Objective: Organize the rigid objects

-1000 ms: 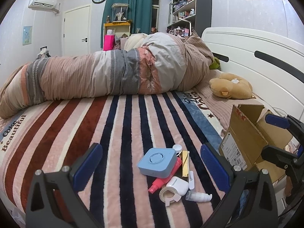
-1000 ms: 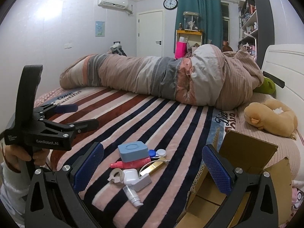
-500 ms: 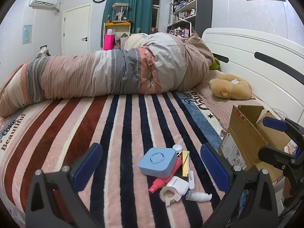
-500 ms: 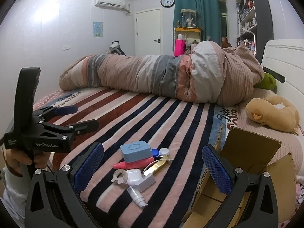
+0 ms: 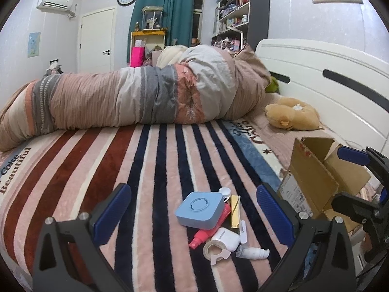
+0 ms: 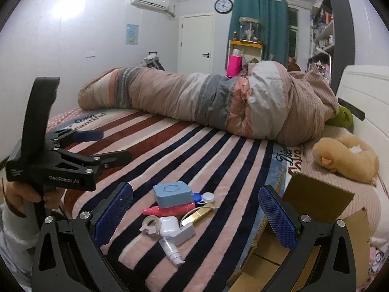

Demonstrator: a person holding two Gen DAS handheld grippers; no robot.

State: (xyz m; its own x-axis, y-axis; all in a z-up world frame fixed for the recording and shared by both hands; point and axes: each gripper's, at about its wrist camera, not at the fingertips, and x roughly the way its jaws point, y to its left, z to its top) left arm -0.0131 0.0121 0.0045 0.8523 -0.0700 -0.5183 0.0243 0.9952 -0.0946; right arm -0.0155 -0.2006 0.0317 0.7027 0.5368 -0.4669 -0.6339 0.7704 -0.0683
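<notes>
Two grippers wait wide open and empty. From the left wrist, the left gripper [image 5: 192, 209] has the blue square box [image 5: 199, 209] straight ahead between its fingers, left of the cardboard box [image 5: 316, 182]. From the right wrist, the right gripper [image 6: 194, 209] looks about as near; the pink bottle [image 6: 170, 209] lies sideways under the blue box.

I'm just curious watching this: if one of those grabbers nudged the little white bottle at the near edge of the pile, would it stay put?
Probably not. The small white bottle lies on its side and looks round, so it may roll, though the fuzzy striped blanket should slow it. It looks like light, stiff plastic, so open jaws could likely close on it without squashing it.
</notes>
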